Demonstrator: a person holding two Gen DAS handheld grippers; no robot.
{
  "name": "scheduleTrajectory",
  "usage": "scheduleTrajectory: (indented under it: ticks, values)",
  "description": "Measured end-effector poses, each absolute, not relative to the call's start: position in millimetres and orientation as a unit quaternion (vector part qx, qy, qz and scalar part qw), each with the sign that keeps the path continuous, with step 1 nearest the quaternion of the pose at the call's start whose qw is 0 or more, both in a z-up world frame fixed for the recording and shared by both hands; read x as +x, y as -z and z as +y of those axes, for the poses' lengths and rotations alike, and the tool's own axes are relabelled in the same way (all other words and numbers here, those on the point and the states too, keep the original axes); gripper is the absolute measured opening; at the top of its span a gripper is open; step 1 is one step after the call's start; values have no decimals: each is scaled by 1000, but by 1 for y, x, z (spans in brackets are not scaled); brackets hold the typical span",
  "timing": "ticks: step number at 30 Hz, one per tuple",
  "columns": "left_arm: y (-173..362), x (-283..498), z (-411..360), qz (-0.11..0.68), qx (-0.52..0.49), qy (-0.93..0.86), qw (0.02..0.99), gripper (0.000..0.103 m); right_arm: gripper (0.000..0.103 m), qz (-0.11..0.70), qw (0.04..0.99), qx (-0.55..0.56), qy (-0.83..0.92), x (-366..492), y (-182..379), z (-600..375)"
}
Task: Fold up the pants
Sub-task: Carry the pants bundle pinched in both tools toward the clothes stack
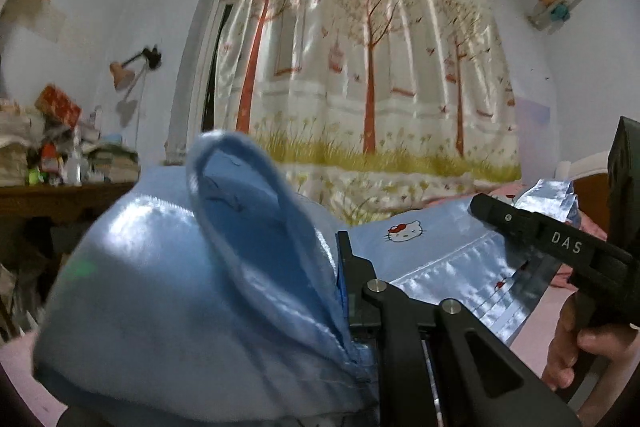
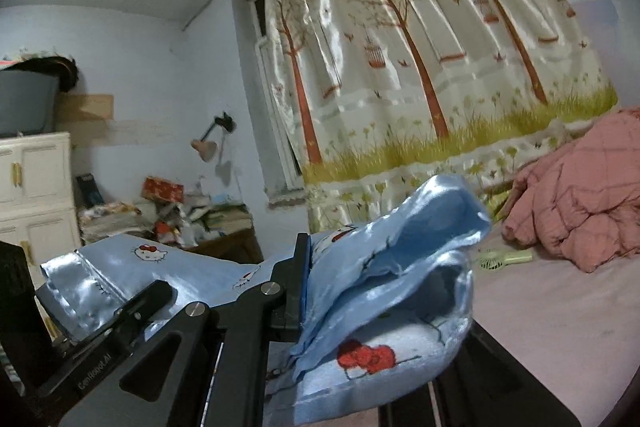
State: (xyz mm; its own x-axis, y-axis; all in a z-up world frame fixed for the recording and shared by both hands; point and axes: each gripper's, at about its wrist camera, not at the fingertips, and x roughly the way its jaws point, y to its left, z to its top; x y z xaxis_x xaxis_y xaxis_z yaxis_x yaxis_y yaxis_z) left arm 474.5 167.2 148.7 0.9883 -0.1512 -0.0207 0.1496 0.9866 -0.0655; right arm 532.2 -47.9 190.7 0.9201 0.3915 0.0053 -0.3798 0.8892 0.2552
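Light blue satin pants (image 1: pixel 140 287) with a cartoon cat print hang stretched between both grippers, above the bed. In the left wrist view my left gripper (image 1: pixel 340 291) is shut on one end; a looped fold of cloth bulges over its left finger. My right gripper (image 1: pixel 490 209) shows at the right, clamped on the shiny edge, with a hand (image 1: pixel 572 347) on its handle. In the right wrist view my right gripper (image 2: pixel 309 279) is shut on the pants (image 2: pixel 380 267), which billow to the right. The left gripper (image 2: pixel 160 291) grips the far edge at the left.
A pink bed sheet (image 2: pixel 540 327) lies below, with a rumpled pink quilt (image 2: pixel 580 203) and a green hand fan (image 2: pixel 504 261) on it. A tree-print curtain (image 1: pixel 360 67) hangs ahead. A cluttered desk (image 1: pixel 60 187), wall lamp (image 1: pixel 124 75) and white cabinet (image 2: pixel 36 187) stand at the left.
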Motion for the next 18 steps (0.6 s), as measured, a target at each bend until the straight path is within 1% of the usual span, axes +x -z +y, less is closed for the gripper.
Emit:
scheduleTrajectory:
  ticks: [4,8,12,18]
  values:
    - [-112,504,177,50,-50,68,995,11,10,53,973,111,-195,581,-150,-34]
    - [-78,523,170,90,-36,60,993,11,10,90,973,112,-181,614,-103,-28]
    - [-63,534,165,109,-21,66,992,11,10,115,970,123,-176,627,-79,-33]
    - [-56,548,167,121,-18,58,991,12,10,135,973,93,-164,635,-58,-31]
